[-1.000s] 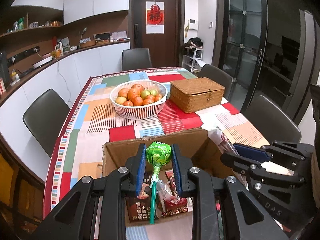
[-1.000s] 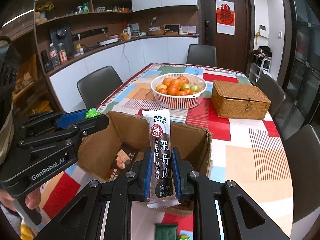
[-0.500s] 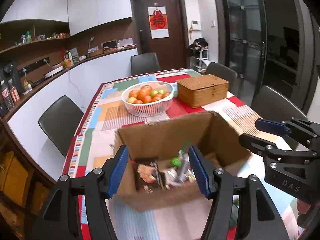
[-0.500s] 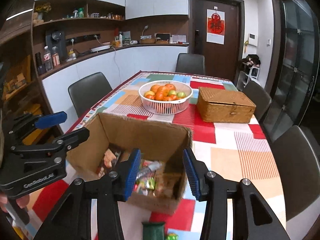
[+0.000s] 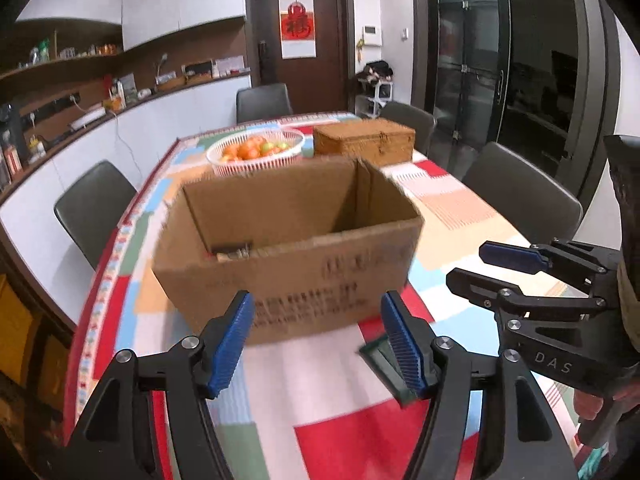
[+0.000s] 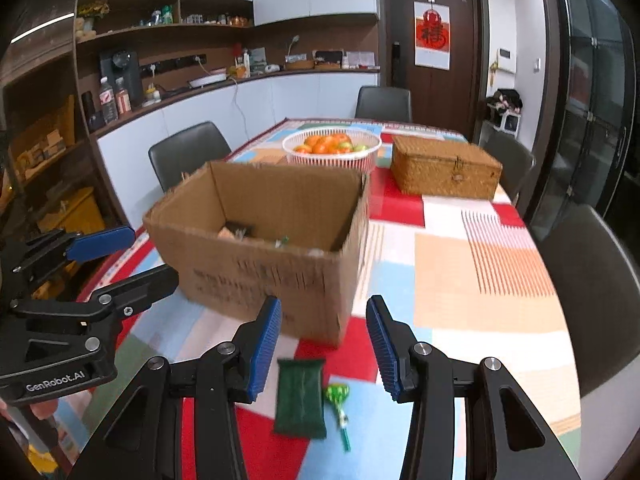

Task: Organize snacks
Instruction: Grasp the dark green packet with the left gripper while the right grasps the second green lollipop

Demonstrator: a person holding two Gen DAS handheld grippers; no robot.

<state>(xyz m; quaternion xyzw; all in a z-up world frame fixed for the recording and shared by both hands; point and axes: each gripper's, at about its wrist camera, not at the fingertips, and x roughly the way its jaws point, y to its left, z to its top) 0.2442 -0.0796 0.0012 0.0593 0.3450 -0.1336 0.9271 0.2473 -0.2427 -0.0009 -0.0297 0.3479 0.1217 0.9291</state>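
1. Both tongs have let go of their loads since the earlier frames: the lollipop and the long snack packet they carried over the cardboard box are no longer held, and both tongs now sit back on the near side of the box.

2. Left wrist view: the left tongs (image 5: 316, 340) are empty and their jaws are opening, with nothing between them. The cardboard box (image 5: 288, 248) stands on the desk (image 5: 460, 216) directly ahead, a few snack wrappers just visible over its near wall. A dark green packet (image 5: 380, 364) lies on the cloth just beside the right-hand pad. The right tongs (image 5: 472, 268) are in view at the right edge, jaws apart and empty.

3. Right wrist view: the right tongs (image 6: 322, 344) stand open and empty above the dark green packet (image 6: 301, 398) and a green lollipop (image 6: 337, 398), which lie side by side, touching or nearly so, on the desk in front of the box.

4. Step in hand, as judged: picking up the next loose snack. Recommended: the right tongs descend over the packet alone, straddle its narrow width and close squarely, keeping the lollipop stick outside the jaws.

5. A fruit basket (image 6: 331, 148) and wicker case (image 6: 446, 166) lie beyond and are not involved.
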